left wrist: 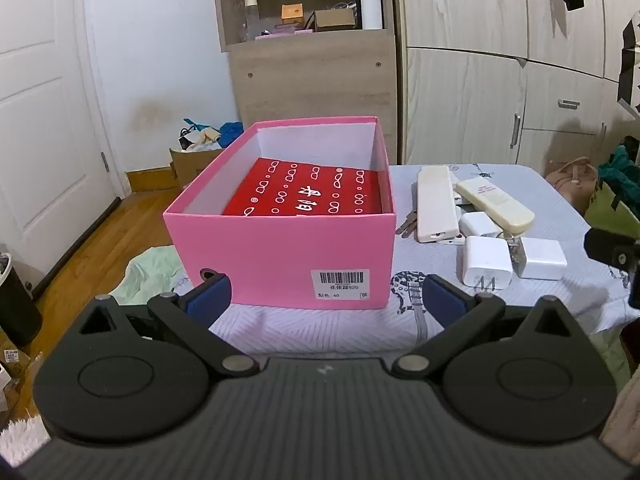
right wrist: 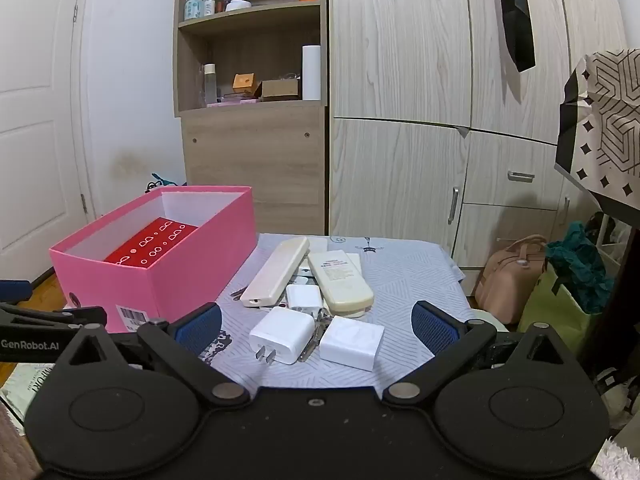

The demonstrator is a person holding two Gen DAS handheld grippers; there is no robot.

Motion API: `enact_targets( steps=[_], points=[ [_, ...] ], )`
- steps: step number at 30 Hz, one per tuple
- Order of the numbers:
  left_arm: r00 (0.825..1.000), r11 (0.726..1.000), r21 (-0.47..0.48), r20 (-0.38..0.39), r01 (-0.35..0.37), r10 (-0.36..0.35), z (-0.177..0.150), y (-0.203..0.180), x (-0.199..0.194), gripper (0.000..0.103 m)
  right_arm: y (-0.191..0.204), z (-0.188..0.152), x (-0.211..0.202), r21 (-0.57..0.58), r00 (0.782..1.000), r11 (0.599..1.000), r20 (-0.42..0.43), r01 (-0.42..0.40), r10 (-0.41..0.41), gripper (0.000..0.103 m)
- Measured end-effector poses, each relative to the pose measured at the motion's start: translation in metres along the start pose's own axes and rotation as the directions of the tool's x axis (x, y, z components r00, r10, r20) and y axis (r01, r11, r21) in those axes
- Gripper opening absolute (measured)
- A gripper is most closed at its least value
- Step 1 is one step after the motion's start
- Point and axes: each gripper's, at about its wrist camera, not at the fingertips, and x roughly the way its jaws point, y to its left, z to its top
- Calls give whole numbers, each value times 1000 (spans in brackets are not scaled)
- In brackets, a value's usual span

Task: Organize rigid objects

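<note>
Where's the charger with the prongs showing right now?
In the right wrist view the pronged charger lies low centre on the bed cover, nearest the camera, left of a plain white adapter and right of the pink box.

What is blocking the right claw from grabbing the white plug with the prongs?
Nothing visible. The right claw is open, and the white charger lies on the bedspread just ahead of it, prongs toward the camera. Another white charger block sits close beside it.
</note>
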Motion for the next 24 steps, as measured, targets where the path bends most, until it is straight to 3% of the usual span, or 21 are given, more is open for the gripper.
enact_targets(
  steps=[5,16,19,24],
  points=[
    [1000,1000,7,8,-5,5,-11,0,5,103,-1,0,0,3,1000,1000,-1,-1,1,103],
    [999,1000,-5,-37,-6,6,-3,0,6,103,-1,-1,0,6,1000,1000,-3,-1,1,103],
    [998,999,0,-53,-37,37,-4,0,9,103,-1,-2,-1,4,1000,1000,-5,1,-1,103],
    [999,999,0,-16,-38,38,-5,2,7,103,0,-2,0,-3,1000,1000,-8,7,-7,103]
  ],
)
